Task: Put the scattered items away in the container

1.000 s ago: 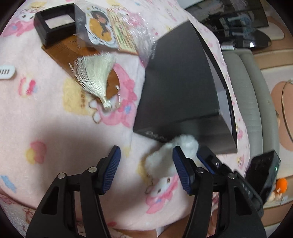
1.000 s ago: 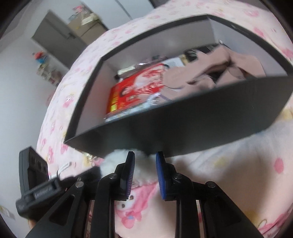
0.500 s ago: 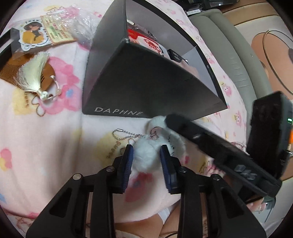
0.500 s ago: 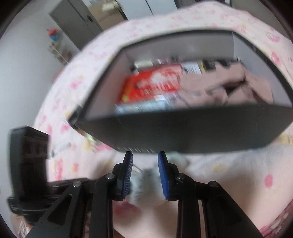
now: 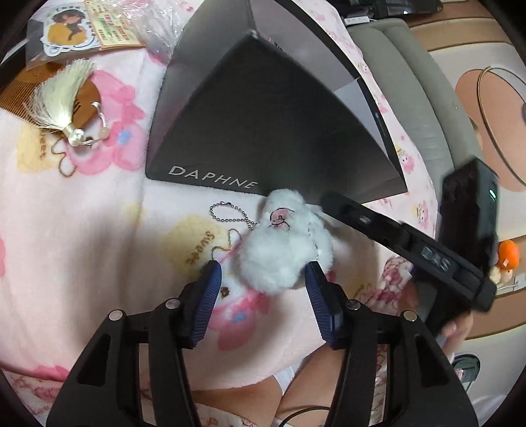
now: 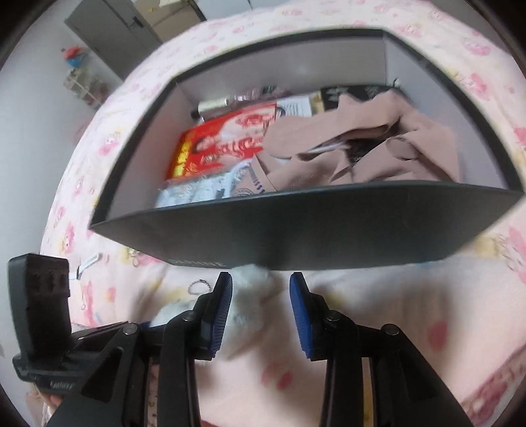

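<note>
A white fluffy plush keychain (image 5: 284, 249) with a bead chain (image 5: 230, 212) lies on the pink blanket, just in front of the black DAPHNE box (image 5: 263, 131). My left gripper (image 5: 263, 302) is open, its jaws on either side of the plush's near end. My right gripper (image 6: 259, 305) is open too, with the plush (image 6: 250, 295) between its jaws near the box's front wall (image 6: 312, 230). The right gripper's body shows in the left wrist view (image 5: 411, 243), to the right of the plush. The box holds a red packet (image 6: 223, 144) and brown cloth (image 6: 361, 147).
A cream tassel (image 5: 62, 98) on a brown comb (image 5: 19, 95) and a packaged sticker (image 5: 88, 29) lie on the blanket left of the box. A small white clip (image 6: 88, 262) lies left of the box. A grey sofa edge (image 5: 427, 82) runs beyond the blanket.
Half a second ago the left jaws were closed tight on the plush; now they stand wide apart. The right jaws have opened too and hang over the plush.
</note>
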A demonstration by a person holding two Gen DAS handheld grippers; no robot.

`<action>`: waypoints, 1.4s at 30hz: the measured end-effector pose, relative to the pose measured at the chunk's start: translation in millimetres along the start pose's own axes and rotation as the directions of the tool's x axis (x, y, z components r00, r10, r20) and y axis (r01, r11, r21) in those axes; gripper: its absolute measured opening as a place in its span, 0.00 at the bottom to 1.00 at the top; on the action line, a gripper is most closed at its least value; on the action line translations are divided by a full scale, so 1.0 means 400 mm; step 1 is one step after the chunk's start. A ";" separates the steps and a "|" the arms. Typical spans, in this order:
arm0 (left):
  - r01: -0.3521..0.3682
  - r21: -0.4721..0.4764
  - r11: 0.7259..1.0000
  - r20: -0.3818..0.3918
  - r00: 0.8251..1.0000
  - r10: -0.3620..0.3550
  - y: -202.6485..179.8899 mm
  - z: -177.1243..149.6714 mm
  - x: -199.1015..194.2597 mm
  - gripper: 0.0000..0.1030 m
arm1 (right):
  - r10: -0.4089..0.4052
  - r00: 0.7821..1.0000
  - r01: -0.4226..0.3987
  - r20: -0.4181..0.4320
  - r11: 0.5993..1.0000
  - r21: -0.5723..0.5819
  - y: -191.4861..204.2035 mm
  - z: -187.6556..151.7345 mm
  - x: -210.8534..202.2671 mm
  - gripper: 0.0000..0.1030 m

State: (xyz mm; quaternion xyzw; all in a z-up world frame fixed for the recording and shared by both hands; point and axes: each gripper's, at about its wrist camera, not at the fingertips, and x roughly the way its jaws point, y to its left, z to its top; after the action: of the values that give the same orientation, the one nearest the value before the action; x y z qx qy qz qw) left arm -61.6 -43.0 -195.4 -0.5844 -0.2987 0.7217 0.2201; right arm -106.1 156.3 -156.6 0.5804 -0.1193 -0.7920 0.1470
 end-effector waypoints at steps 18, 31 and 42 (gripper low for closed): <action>0.032 -0.072 0.997 0.035 0.999 -0.030 0.078 0.000 -0.075 0.46 | 0.296 0.949 -0.283 -0.112 0.952 0.115 -0.035 -0.037 0.038 0.31; -0.027 0.005 1.000 0.006 1.000 0.027 0.085 0.019 -0.093 0.24 | 0.260 0.962 -0.251 -0.085 0.963 0.096 -0.033 -0.071 0.004 0.28; 0.071 -0.052 0.996 0.037 0.997 -0.069 0.108 0.048 -0.107 0.44 | 0.221 0.970 -0.217 -0.104 0.975 0.049 -0.018 -0.081 0.015 0.29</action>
State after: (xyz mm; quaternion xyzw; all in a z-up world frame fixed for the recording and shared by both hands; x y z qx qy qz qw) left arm -69.8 -106.0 -191.9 -0.5662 -0.3419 0.7156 0.2245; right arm -77.4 160.1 -174.1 0.6085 -0.1891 -0.7358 0.2290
